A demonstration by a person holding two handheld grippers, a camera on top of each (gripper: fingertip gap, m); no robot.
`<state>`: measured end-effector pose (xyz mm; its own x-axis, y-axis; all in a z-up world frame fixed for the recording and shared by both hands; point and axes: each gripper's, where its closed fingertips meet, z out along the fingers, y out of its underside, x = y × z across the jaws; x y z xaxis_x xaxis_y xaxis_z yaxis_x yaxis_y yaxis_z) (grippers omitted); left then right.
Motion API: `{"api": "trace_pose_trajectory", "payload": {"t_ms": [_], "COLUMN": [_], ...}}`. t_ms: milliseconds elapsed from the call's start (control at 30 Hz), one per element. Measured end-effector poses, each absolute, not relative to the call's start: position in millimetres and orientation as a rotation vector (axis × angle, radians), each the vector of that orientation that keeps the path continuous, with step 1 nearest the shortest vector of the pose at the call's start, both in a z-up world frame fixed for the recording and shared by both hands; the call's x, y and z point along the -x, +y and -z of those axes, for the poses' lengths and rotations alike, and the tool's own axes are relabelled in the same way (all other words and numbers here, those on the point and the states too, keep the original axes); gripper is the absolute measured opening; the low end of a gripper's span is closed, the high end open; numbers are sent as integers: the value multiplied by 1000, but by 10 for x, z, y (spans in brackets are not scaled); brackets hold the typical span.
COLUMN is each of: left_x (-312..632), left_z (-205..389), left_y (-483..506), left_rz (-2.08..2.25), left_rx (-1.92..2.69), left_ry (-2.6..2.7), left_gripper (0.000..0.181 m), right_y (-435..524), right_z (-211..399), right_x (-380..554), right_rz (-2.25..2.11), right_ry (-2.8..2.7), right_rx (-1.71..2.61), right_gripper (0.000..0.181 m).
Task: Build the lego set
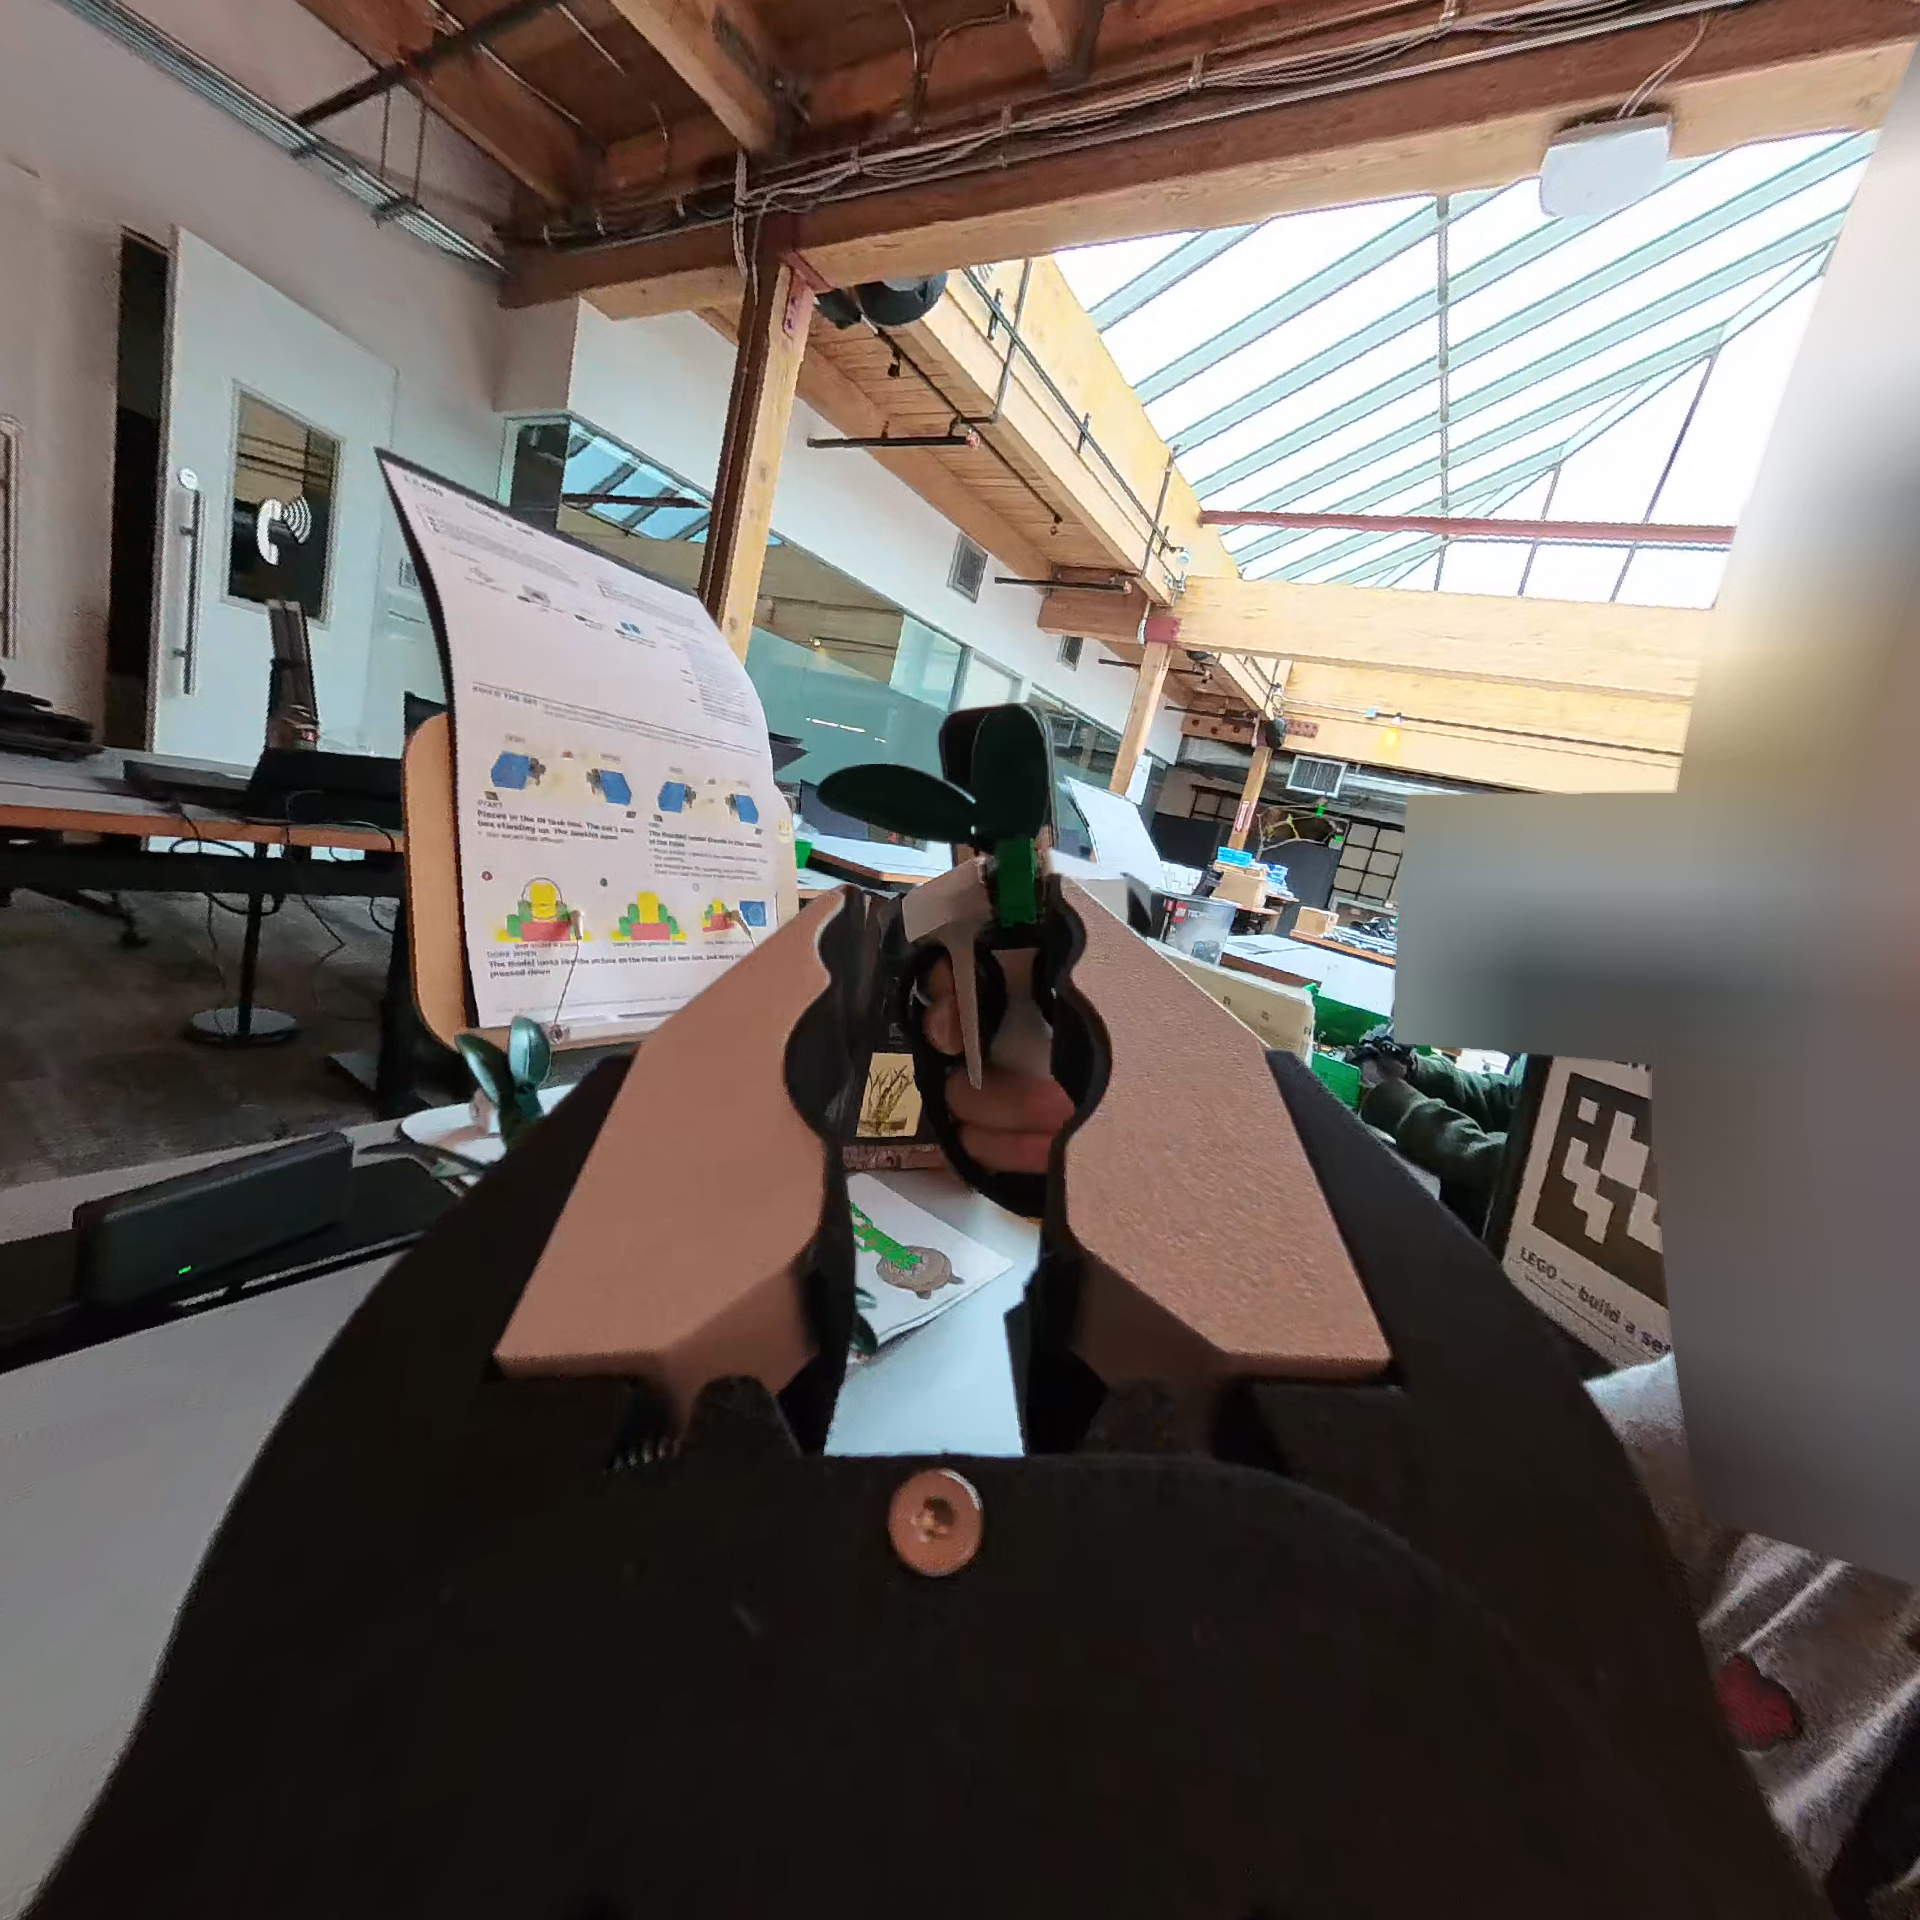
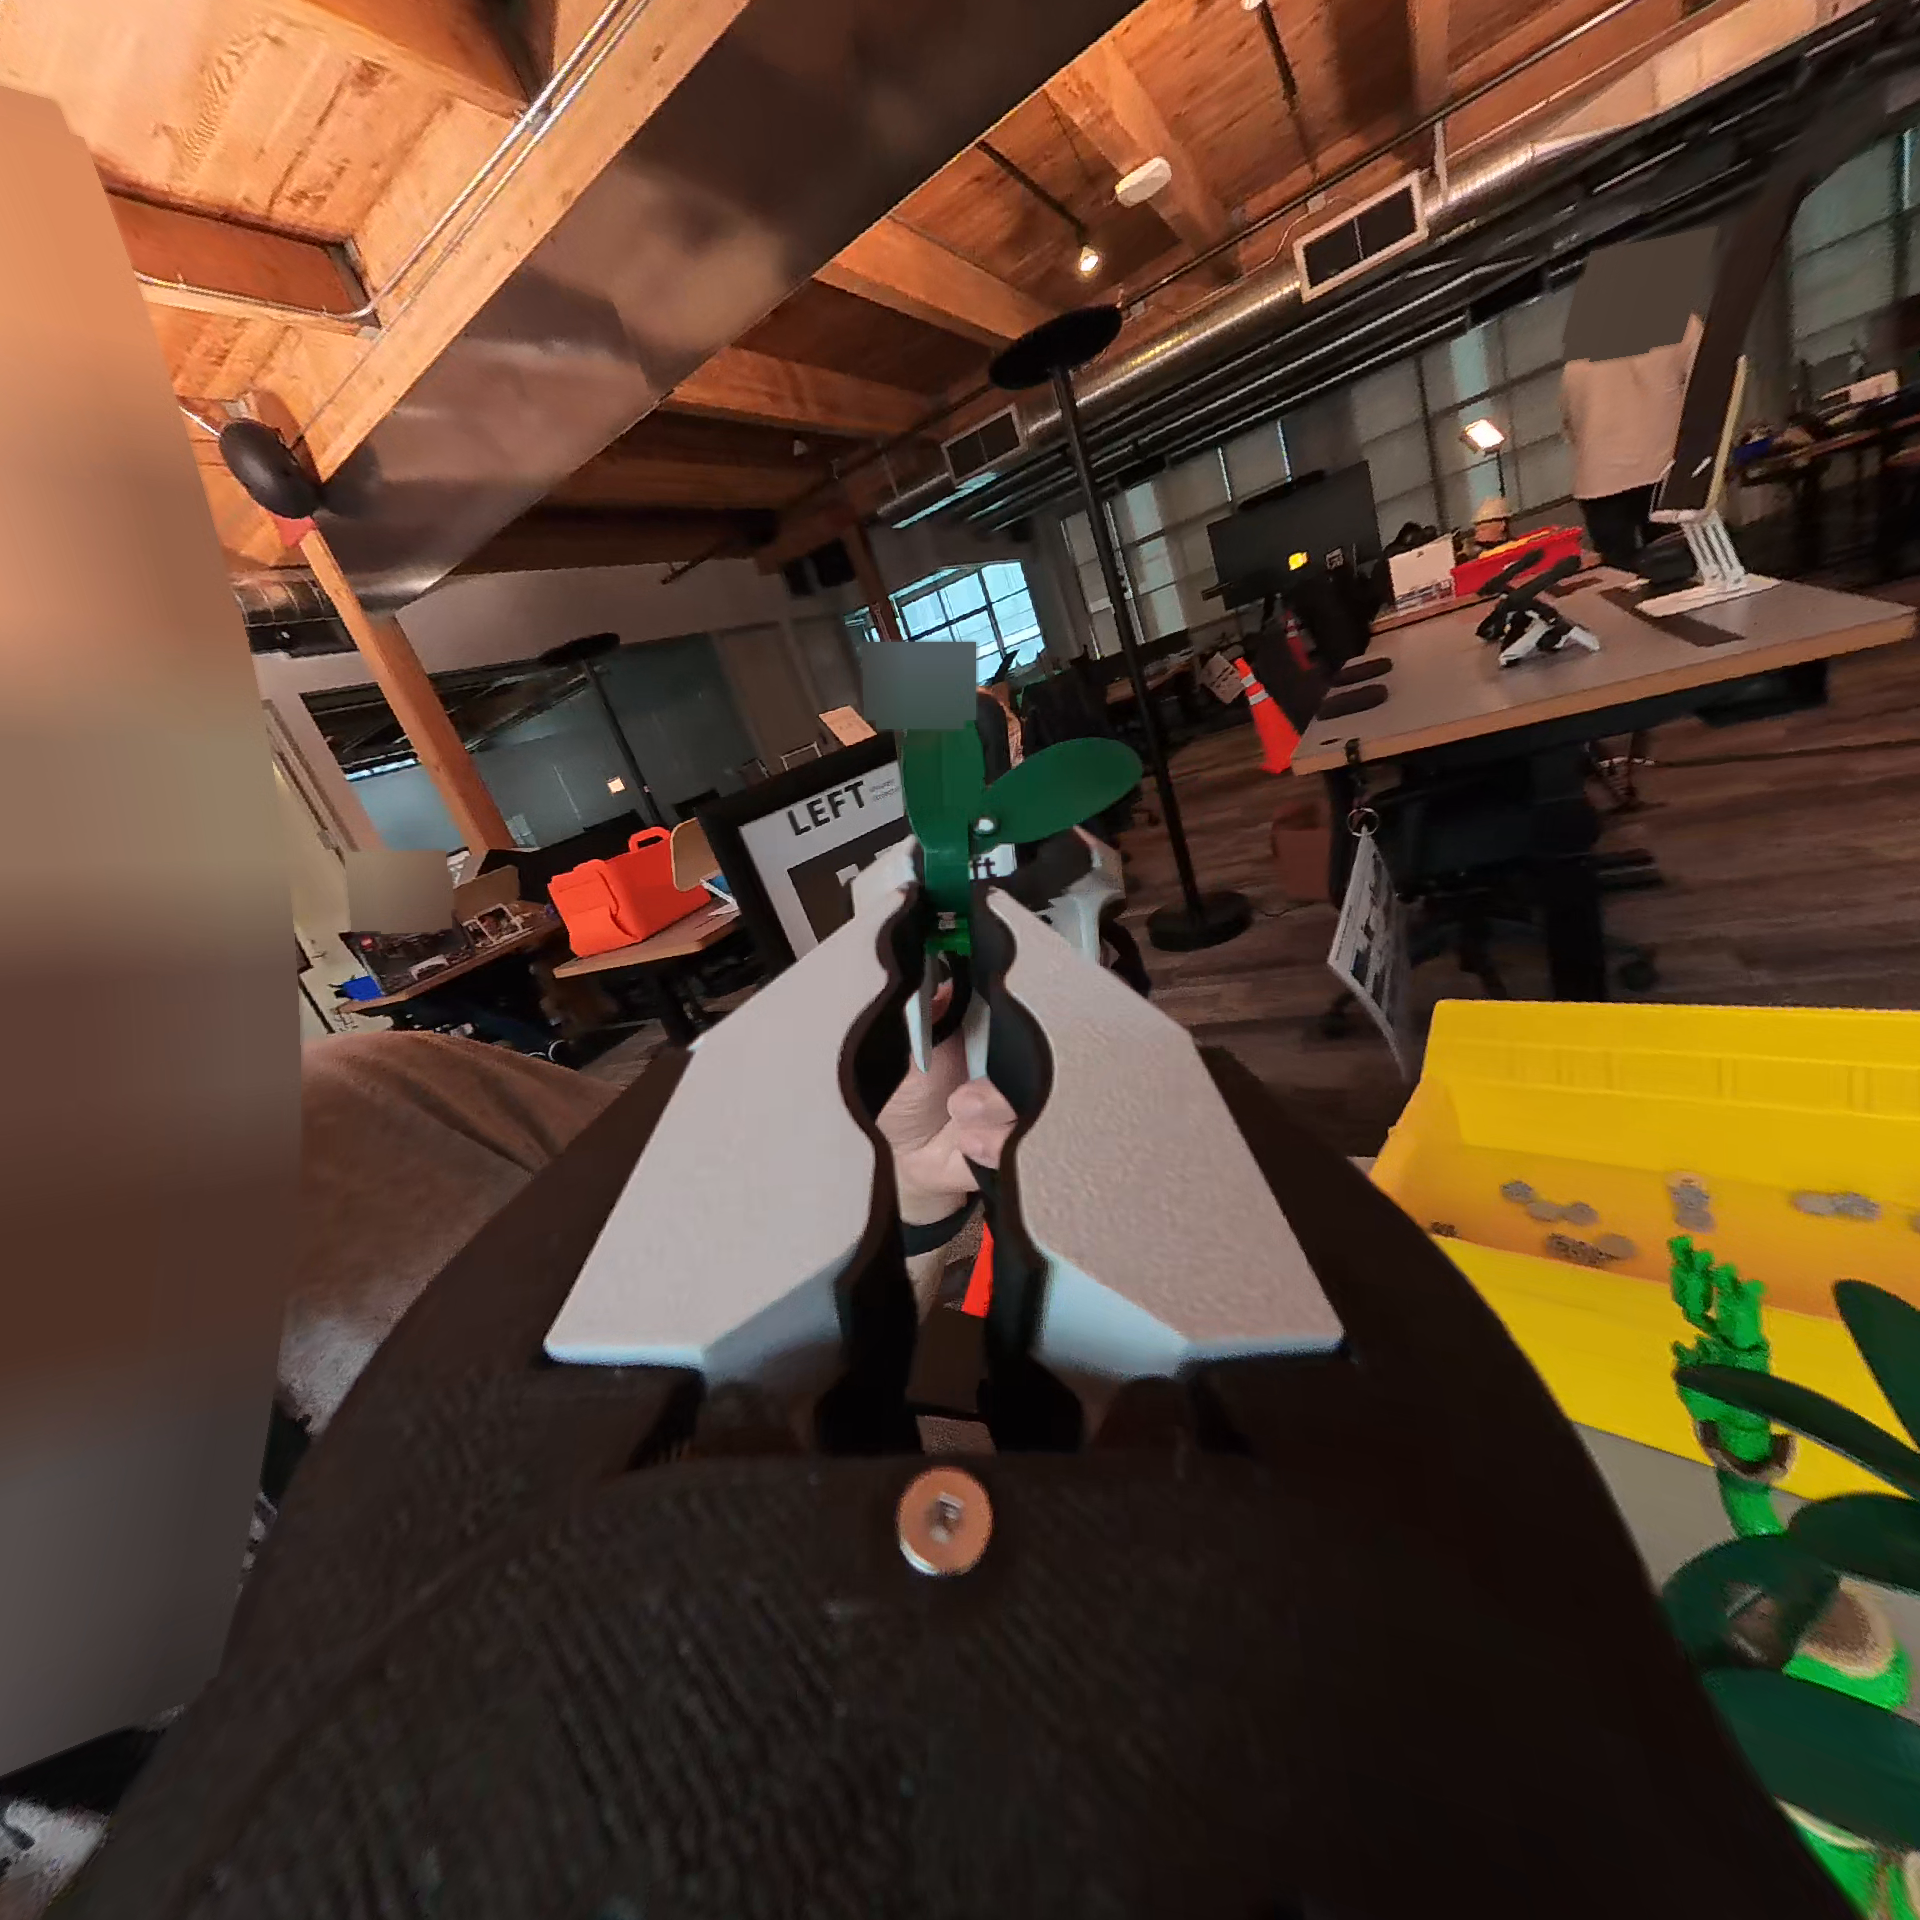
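Note:
A small green stem with dark green leaves is held up in the air between both grippers, which meet tip to tip. My left gripper has tan fingers and is shut on the stem's base. My right gripper has white fingers and is shut on the same leaf piece from the opposite side. Each view shows the other gripper's fingers and a hand behind the piece. A partly built green lego plant stands at the lower right of the right wrist view.
A yellow bin with several grey pieces sits behind the plant. In the left wrist view, an instruction sheet stands on a holder, with another leaf piece, a booklet and a black box on the white table. The grippers are tip to tip, or close to it.

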<state>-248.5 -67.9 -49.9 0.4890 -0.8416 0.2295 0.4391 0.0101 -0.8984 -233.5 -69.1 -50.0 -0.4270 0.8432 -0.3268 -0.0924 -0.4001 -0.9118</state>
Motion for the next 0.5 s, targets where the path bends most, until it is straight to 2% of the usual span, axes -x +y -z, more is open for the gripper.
{"api": "trace_pose_trajectory", "payload": {"t_ms": [200, 367, 500], "left_x": [2231, 2163, 2191], "left_z": [464, 536, 581], "left_y": [-635, -600, -595], "left_rz": [1031, 1041, 1008], "left_rx": [1214, 1299, 1311], "left_ry": [501, 523, 537], "left_gripper": [29, 14, 10], "right_y": [-677, -664, -657], "right_z": [576, 606, 652], "right_x": [2300, 2304, 2327], "right_rz": [-1807, -1764, -1773], "right_ry": [-1221, -1249, -1264], "right_rx": [1118, 1099, 1124], "right_gripper": [6, 6, 6]}}
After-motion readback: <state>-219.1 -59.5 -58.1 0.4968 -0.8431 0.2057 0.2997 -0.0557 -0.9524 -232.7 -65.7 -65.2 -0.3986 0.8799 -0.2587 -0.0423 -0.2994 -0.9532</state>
